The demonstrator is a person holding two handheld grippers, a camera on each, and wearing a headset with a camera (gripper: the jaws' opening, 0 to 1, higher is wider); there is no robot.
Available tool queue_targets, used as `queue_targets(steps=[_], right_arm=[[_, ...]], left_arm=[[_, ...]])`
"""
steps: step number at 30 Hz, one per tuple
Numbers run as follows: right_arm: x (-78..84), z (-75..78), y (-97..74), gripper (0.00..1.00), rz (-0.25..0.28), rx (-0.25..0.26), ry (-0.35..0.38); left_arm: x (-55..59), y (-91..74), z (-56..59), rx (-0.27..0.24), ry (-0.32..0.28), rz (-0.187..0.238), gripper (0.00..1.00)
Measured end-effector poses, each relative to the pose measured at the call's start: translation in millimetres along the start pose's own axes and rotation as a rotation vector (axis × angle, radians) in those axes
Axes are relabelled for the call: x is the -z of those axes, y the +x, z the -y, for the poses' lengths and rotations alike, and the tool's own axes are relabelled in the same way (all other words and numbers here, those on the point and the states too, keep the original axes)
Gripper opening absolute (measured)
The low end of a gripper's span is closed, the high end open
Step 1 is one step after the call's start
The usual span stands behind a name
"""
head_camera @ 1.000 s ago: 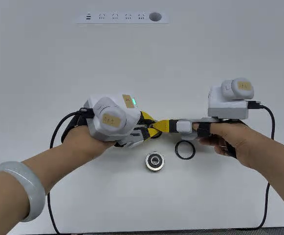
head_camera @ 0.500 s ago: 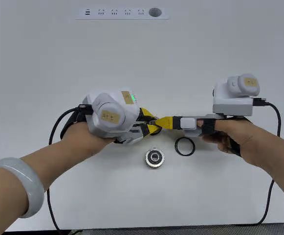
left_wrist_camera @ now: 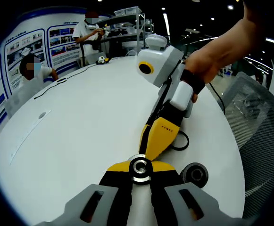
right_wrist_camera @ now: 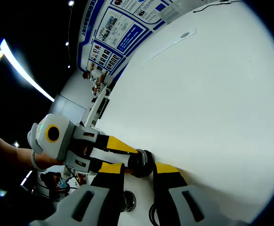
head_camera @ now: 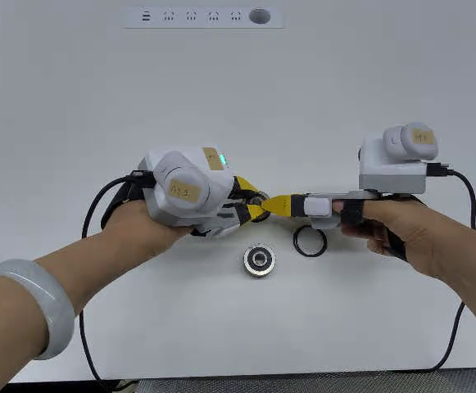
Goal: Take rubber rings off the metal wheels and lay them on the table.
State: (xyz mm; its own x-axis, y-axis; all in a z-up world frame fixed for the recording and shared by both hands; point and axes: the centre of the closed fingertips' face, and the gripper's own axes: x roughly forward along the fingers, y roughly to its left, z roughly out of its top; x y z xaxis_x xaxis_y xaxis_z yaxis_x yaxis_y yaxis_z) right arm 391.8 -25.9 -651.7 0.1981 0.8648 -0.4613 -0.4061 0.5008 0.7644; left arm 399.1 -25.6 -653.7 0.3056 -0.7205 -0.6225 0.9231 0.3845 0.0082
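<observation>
1. The left gripper [head_camera: 251,206] is held just above the white desk [head_camera: 221,336], left of centre, with its yellow-tipped jaws pointing right.
2. Its jaws are clamped on a metal wheel [head_camera: 260,200]; in the left gripper view the wheel [left_wrist_camera: 140,168] sits pinched between the two tips, with its bearing hub facing the camera.
3. The right gripper [head_camera: 277,205] reaches in from the right, with its yellow tips meeting the same wheel.
4. In the right gripper view its jaws stand apart on either side of the wheel [right_wrist_camera: 141,162]. I cannot tell whether they press on the black rim or only flank it.
5. One rubber ring [head_camera: 310,255] lies flat on the desk just near of the right gripper, free of any wheel.
6. A second metal wheel [head_camera: 259,261] lies on the desk near of both grippers, left of the loose ring and apart from it.
7. A power strip [head_camera: 204,17] lies along the far edge of the desk.
8. A black cable [head_camera: 98,214] loops away from the left gripper, and another [head_camera: 470,205] trails from the right one.
</observation>
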Motion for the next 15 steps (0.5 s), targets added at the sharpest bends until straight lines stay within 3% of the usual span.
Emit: queue_targets(steps=[15], right_arm=[[-1.2,-4.0,7.0,0.32,-0.005,-0.032,0.047]], left_arm=[[0.5,-0.5,-0.5,0.001,0.000,0.002,0.13]])
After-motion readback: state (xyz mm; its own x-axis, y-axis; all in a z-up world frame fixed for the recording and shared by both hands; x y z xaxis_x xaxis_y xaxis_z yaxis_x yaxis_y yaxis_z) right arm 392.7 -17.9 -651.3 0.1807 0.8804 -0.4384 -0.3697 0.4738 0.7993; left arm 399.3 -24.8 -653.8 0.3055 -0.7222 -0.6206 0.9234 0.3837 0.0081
